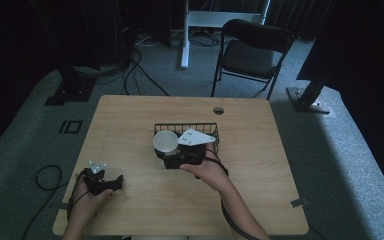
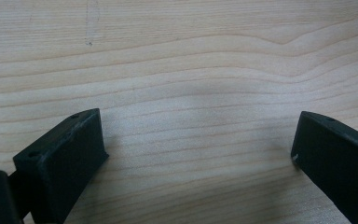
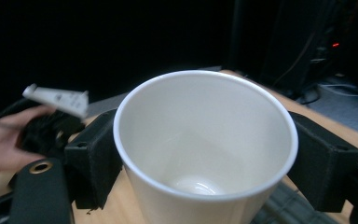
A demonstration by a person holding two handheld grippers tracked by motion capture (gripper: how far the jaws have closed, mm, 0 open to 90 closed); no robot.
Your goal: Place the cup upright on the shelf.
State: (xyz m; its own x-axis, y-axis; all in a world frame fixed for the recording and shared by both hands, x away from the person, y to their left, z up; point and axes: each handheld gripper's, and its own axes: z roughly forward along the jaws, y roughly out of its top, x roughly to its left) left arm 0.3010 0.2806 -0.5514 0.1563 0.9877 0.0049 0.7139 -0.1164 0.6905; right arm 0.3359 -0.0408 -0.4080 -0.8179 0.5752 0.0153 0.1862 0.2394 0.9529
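Nearest the camera, at the near left corner of the bench [image 1: 130, 112], the left claw [image 1: 111, 184] rests in the person's hand with its jaws spread wide over bare wood, holding nothing. Farther in, near the middle, the right claw [image 3: 205, 154] grips a white paper cup [image 3: 205, 140] by its two sides, upright and empty. From above, the cup [image 1: 165, 141] sits at the left end of a black wire basket [image 1: 200, 127].

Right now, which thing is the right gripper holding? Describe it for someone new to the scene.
On the wooden table, find the black wire basket near the middle. At its left end, the right gripper clamps a white paper cup, open and empty: the only white round thing there.
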